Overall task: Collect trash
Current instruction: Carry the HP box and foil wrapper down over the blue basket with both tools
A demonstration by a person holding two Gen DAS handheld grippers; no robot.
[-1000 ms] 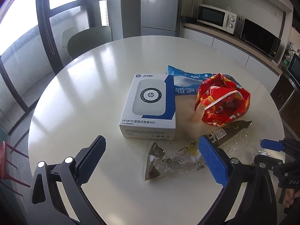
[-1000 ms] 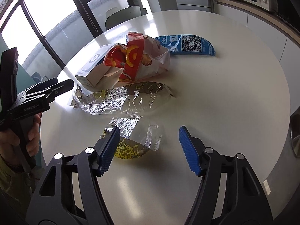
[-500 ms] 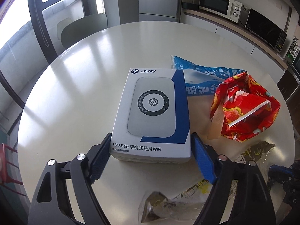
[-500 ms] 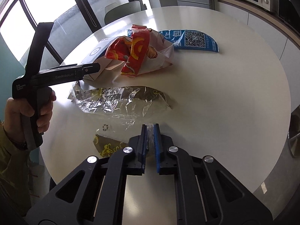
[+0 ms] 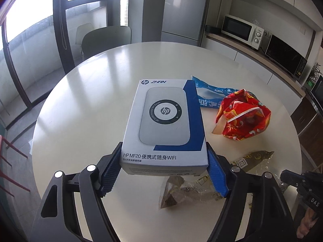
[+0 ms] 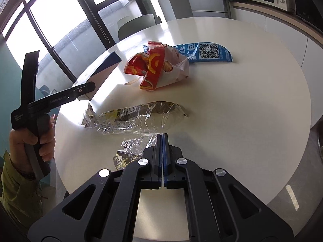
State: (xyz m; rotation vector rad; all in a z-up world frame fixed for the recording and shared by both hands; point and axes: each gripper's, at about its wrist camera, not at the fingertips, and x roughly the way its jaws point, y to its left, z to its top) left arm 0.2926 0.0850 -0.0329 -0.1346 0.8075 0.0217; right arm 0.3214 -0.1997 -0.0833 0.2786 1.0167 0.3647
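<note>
On the left wrist view: left gripper clamps the near end of the white-and-blue box, which juts forward over the round table.
Box advice: likely best kept level, since only one end is pinched.
On the right wrist view: right gripper is pressed together on the small clear wrapper.
Wrapper advice: lift slowly; thin film may slip.
Left hand: raised at the table's edge, gripper pointing across.
Remaining trash: long wrapper, red bag, blue packet.

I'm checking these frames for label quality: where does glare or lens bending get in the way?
Left wrist view: window glare streaks the table, the round edge bows, and the box print stays sharp. Right wrist view: windows blow out white, and the clear wrapper glints, hiding its print.
</note>
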